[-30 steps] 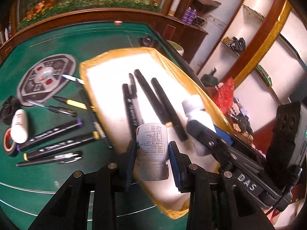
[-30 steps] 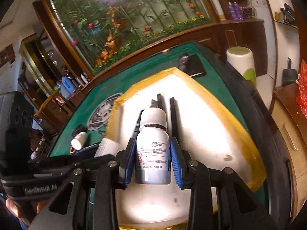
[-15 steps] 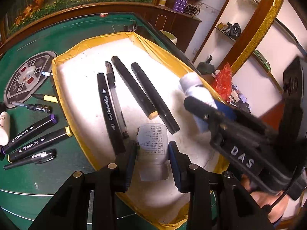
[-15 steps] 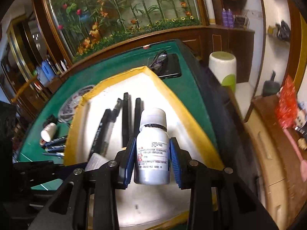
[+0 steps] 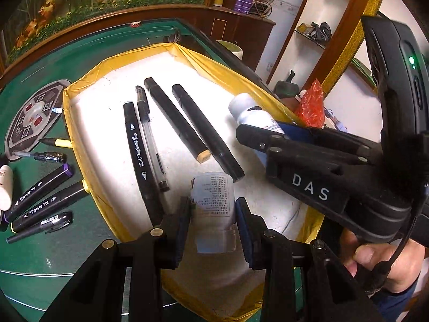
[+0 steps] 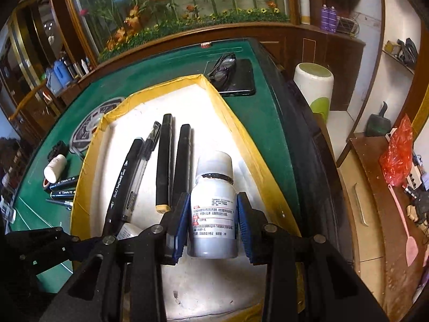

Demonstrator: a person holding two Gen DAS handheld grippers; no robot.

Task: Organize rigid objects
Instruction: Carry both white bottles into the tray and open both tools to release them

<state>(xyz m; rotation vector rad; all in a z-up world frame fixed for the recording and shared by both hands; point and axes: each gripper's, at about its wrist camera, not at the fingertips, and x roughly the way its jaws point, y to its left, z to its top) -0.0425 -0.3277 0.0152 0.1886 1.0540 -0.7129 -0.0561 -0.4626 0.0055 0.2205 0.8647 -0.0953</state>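
Left wrist view: your left tongs (image 5: 213,221) pinch a labelled bottle (image 5: 213,204) over the yellow-rimmed tray (image 5: 80,145), cap end hidden. Risk: it may knock the four pens (image 5: 150,145) lying there.

Right wrist view: your right tongs (image 6: 211,224) pinch a white-capped bottle (image 6: 213,209) over the same tray; the tools sit close and could collide. Bottles held: two.

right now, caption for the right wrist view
Right gripper holds a white bottle over the yellow-rimmed tray of pens.

The left hand-held gripper (image 5: 213,212) clamps a labelled bottle (image 5: 213,201) (cap end nearest the camera) above the yellow-rimmed tray (image 5: 80,145), beside four black pens (image 5: 171,128).
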